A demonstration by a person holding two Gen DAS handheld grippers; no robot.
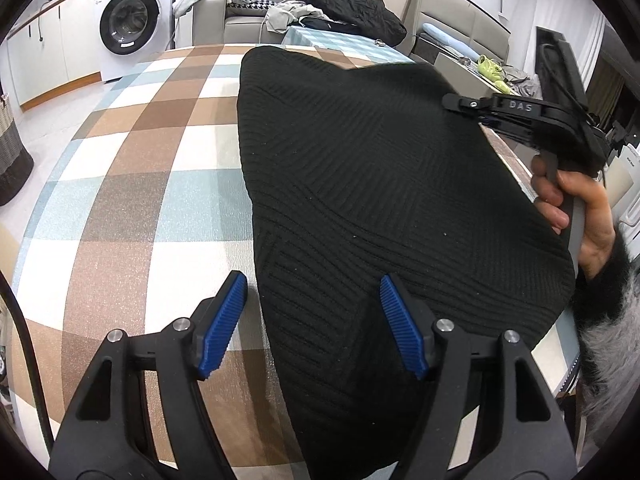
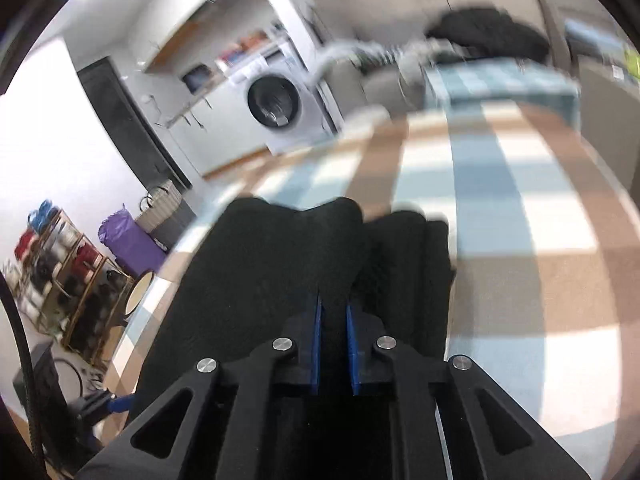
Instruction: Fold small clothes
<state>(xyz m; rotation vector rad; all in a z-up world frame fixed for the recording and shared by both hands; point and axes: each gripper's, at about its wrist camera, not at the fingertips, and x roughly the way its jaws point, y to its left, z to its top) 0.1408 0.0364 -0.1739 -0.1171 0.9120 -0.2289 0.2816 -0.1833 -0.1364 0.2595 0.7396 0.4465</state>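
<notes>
A black ribbed knit garment (image 1: 372, 200) lies spread on the checked tablecloth (image 1: 132, 184). My left gripper (image 1: 312, 320) is open, low over the garment's near left edge, one blue pad on each side of that edge. My right gripper (image 1: 456, 102) shows at the garment's far right edge, held by a hand (image 1: 580, 208). In the right wrist view the right gripper (image 2: 333, 312) is shut on a raised fold of the black garment (image 2: 260, 264), lifted over the checked cloth (image 2: 520, 216). That view is blurred.
A washing machine (image 1: 128, 20) stands at the back left. A sofa with a black coat (image 1: 352, 4) and loose clothes lies beyond the table. A woven basket (image 1: 10, 152) stands on the floor at left. Shelves with items (image 2: 60, 276) stand at the room's side.
</notes>
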